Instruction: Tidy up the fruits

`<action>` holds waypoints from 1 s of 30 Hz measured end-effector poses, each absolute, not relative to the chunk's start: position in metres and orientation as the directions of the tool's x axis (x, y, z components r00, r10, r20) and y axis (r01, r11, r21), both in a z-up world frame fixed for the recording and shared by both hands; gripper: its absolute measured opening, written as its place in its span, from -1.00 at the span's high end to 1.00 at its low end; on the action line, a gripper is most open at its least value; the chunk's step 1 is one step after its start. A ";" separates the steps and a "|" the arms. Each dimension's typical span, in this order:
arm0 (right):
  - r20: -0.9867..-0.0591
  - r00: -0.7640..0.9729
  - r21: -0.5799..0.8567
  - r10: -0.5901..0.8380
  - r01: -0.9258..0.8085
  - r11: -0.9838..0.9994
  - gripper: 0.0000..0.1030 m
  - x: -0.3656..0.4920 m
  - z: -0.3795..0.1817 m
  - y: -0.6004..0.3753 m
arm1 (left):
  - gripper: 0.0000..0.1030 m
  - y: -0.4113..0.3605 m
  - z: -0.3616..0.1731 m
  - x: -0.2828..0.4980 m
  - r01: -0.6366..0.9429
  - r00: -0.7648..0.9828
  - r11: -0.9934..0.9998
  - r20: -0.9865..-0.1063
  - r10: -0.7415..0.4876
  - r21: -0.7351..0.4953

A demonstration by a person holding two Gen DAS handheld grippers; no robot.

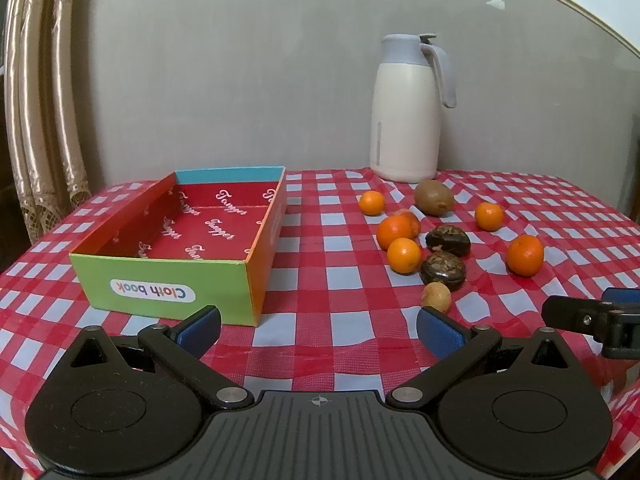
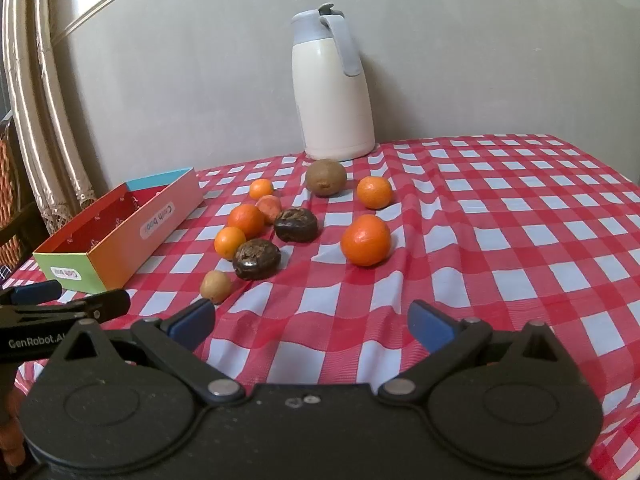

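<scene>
Red-and-white checked cloth [image 1: 320, 344] covers your table. Fruit lies scattered ahead: 5 oranges [image 2: 366, 240], 2 dark wrinkled fruits [image 2: 256, 259], 1 kiwi [image 2: 326, 177], 1 peach [image 2: 268, 207], 1 small tan fruit [image 2: 216, 286]. That tan one sits just ahead-left of your right gripper [image 2: 312, 324], nearer it than your left gripper [image 1: 318, 330]. Both are spread wide, empty. Box [image 1: 160, 280] lies left, long axis running away.

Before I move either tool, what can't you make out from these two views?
- Box floor near its front wall: hidden by the green wall in the left wrist view; the orange side wall hides most of the floor in the right wrist view.
- Pale peach fruit: partly covered by an orange in both views.
- Small label on the box end, right wrist view: too small to read.
- Table edges nearest the tools: hidden by the tool bodies.
</scene>
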State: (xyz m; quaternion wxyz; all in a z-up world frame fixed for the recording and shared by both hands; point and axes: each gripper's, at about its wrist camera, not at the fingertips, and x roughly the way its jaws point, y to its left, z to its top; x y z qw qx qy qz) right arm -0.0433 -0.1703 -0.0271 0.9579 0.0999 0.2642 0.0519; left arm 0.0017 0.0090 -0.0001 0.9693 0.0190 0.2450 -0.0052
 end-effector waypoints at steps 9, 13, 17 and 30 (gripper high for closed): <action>-0.490 0.859 0.232 0.150 -0.038 0.972 -1.00 -0.045 -0.026 -0.173 | -1.00 0.008 0.000 0.000 0.024 0.882 0.999 -0.471 -0.003 0.039; -0.487 0.861 0.236 0.149 -0.035 0.971 -1.00 -0.045 -0.026 -0.174 | -1.00 0.007 0.000 0.000 0.026 0.883 0.999 -0.469 -0.003 0.042; -0.477 0.866 0.244 0.149 -0.033 0.969 -1.00 -0.046 -0.025 -0.176 | -1.00 0.006 0.002 -0.002 0.031 0.886 0.999 -0.463 -0.008 0.043; -0.444 0.884 0.294 0.148 -0.012 0.956 -1.00 -0.051 -0.021 -0.186 | -1.00 -0.006 0.006 -0.010 0.062 0.904 0.992 -0.428 -0.010 0.108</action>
